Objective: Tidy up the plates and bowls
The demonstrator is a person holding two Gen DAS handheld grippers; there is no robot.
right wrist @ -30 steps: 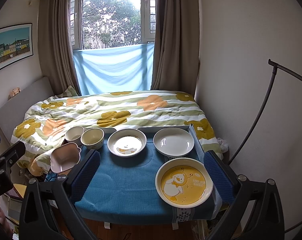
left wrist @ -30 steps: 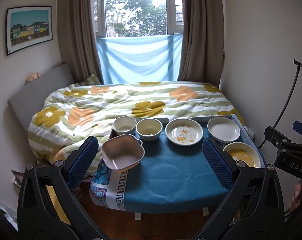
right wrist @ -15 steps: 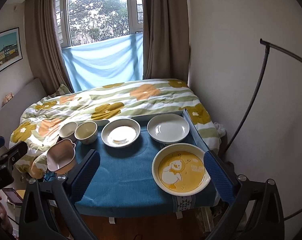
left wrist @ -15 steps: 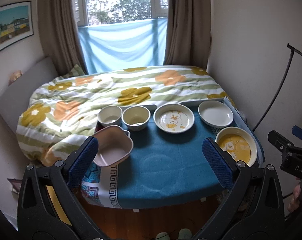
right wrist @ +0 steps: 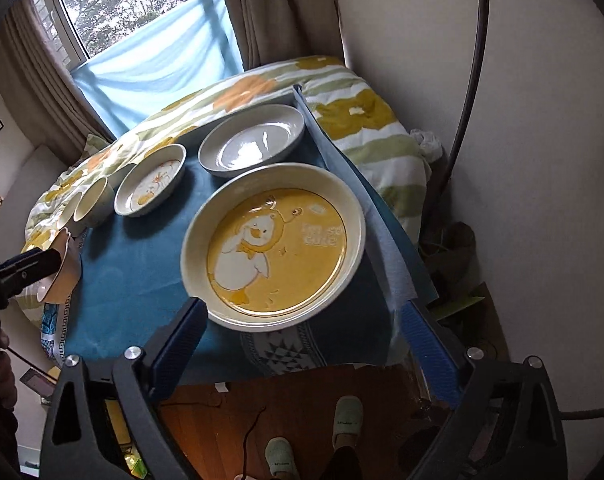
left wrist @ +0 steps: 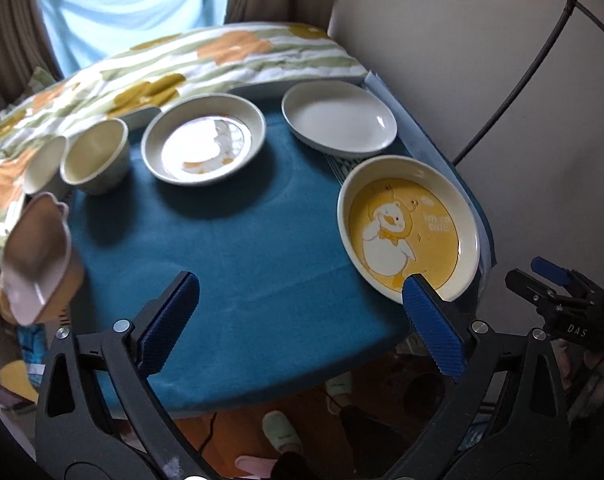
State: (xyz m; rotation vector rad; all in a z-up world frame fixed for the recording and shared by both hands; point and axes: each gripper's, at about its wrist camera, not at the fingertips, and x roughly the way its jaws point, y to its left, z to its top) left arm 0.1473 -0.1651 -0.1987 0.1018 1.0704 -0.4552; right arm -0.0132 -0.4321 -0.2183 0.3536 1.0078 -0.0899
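R claw (right wrist: pixel 302 322) open, duck plate (right wrist: pixel 273 248) between

Both claws have dropped toward the table, the right claw (right wrist: pixel 302 332) narrowing around the duck plate (right wrist: pixel 273 246)

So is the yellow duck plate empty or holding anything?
Empty: the yellow duck plate shows its whole duck picture, nothing lying on it, flat on the blue tablecloth.

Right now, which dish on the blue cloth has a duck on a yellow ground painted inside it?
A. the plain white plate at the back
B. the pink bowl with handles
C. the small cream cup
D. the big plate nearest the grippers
D: the big plate nearest the grippers shows a white duck on yellow, while the plain white plate behind it is bare.
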